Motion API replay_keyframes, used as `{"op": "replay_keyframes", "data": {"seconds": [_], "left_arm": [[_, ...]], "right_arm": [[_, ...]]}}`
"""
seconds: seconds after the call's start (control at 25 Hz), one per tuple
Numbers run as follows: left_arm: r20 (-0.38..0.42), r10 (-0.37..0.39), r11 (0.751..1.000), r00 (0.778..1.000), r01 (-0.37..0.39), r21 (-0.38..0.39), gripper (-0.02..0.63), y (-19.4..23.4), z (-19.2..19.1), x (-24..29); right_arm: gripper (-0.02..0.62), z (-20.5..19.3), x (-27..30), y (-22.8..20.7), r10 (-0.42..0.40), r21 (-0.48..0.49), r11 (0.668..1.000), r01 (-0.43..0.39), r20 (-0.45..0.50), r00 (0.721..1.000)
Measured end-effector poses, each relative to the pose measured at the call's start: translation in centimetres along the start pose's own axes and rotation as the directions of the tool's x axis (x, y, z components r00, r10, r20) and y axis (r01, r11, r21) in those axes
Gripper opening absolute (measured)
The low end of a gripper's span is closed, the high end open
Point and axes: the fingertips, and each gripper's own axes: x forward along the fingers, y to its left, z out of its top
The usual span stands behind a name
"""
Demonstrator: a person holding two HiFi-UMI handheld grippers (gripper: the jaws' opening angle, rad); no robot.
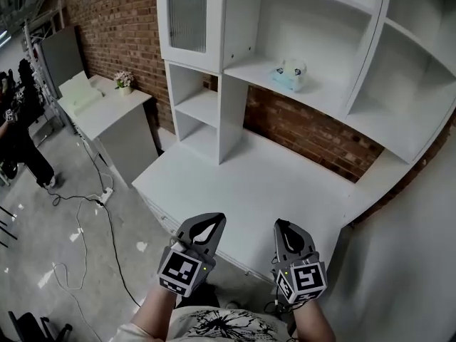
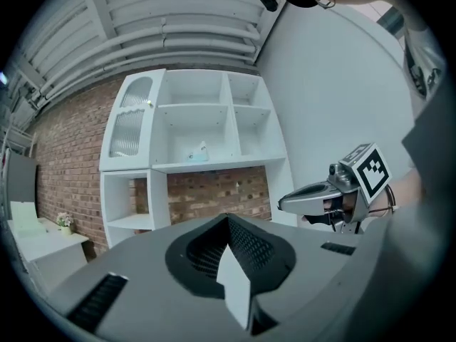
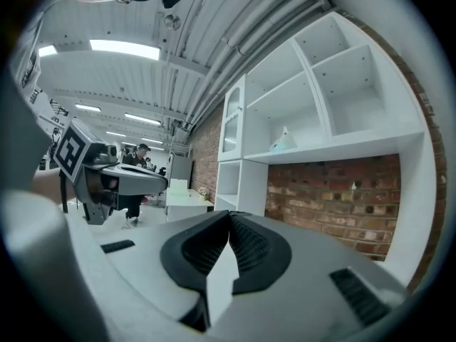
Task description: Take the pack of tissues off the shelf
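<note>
Resting on the middle shelf [image 1: 324,91] of the white wall unit, in its central compartment, the pack of tissues [image 1: 288,75] is seen, pale blue, with a sheet standing up from its top; bare brick is seen under that shelf, and a white desk top [image 1: 271,180] below; the left gripper [image 1: 212,219] and right gripper [image 1: 282,225] are held side by side at the desk's near edge, well apart from the pack; both pairs of jaws are pressed together with nothing between them. If the jaws are not parted before the reach, the pack would likely be pushed backward; if only the upstanding sheet is pinched, a tissue may be drawn out and the pack left behind.
</note>
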Motion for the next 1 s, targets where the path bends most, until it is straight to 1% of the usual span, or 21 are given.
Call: {"op": "replay_keyframes", "data": {"seconds": [0.16,0.28,0.36,0.44,0.6,0.72,0.88,1.0], "left_arm": [[0.015,-0.042,0.999,0.999,0.041,0.011,0.015,3.2,-0.3,4.0],[0.004,-0.100,0.995,0.995,0.100,0.017,0.015,5.5,-0.8,7.0],[0.009,-0.130,0.991,0.991,0.130,0.038,0.015,7.4,-0.5,8.7],[0.023,-0.149,0.987,0.989,0.148,0.060,0.015,9.6,0.1,10.3],[0.063,-0.191,0.980,0.980,0.187,0.066,0.015,13.5,0.9,12.9],[0.073,-0.231,0.972,0.970,0.226,0.070,0.015,15.8,1.0,14.7],[0.092,-0.298,0.953,0.950,0.292,0.078,0.015,17.4,1.3,16.6],[0.114,-0.330,0.944,0.937,0.323,0.073,0.015,18.3,1.7,17.9]], "right_arm": [[0.008,0.5,3.6,-2.2,-0.061,-0.007,0.998,0.061,0.006,0.998],[0.008,1.0,6.5,-3.9,-0.127,0.009,0.992,0.127,0.006,0.992],[0.008,1.5,8.5,-4.6,-0.163,0.011,0.987,0.162,0.009,0.987],[0.008,2.3,10.5,-5.2,-0.196,0.008,0.981,0.196,0.019,0.980],[0.007,3.5,14.0,-6.4,-0.262,0.018,0.965,0.261,0.045,0.964],[0.006,4.7,16.2,-7.2,-0.313,0.012,0.950,0.313,0.068,0.947],[0.006,6.8,17.9,-8.7,-0.396,0.005,0.917,0.398,0.104,0.912],[0.008,9.2,18.9,-10.2,-0.446,-0.028,0.891,0.452,0.128,0.886]]}}
